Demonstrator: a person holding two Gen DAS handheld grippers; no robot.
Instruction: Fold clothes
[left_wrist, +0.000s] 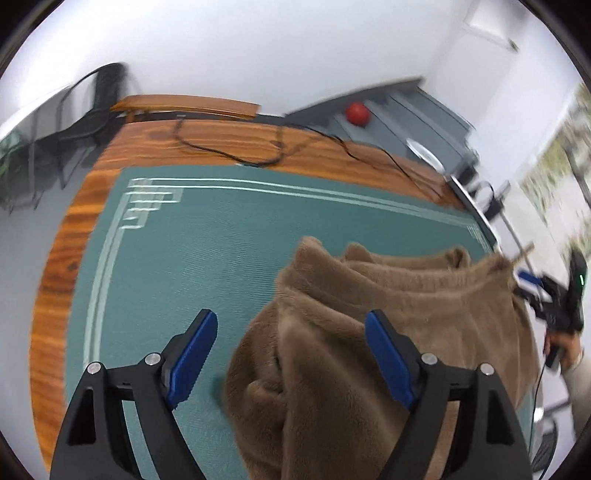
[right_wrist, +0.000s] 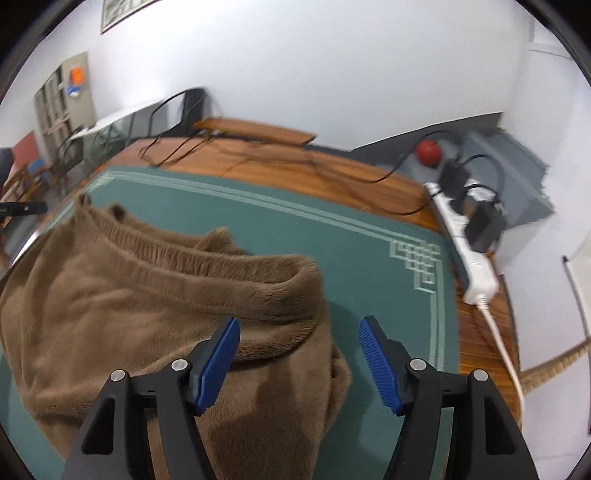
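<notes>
Here, a plush brown fleece garment with a ribbed elastic waistband (left_wrist: 399, 295) is seen lying bunched on a teal-green mat with a pale line border (left_wrist: 192, 236), which is spread over a reddish wooden table (left_wrist: 229, 142). The left gripper with blue ribbed pads (left_wrist: 291, 332) is held released, its jaws spread wide, with the garment's near fold lying below the gap; whether either pad touches the fabric cannot be told. The right gripper with the same blue pads (right_wrist: 300, 334) is likewise held unclenched, above the garment's edge (right_wrist: 155, 295), and nothing is grasped. The garment's lower part is cut off by the picture edge in both views, so its full shape cannot be made out. Both views are blurred. At the left view's right edge, the other gripper is partly seen, held by a hand (left_wrist: 561, 350). A white power strip (right_wrist: 469, 254) with black plugs is laid along the table's side, and a red ball (right_wrist: 427, 152) is seen beyond it.
</notes>
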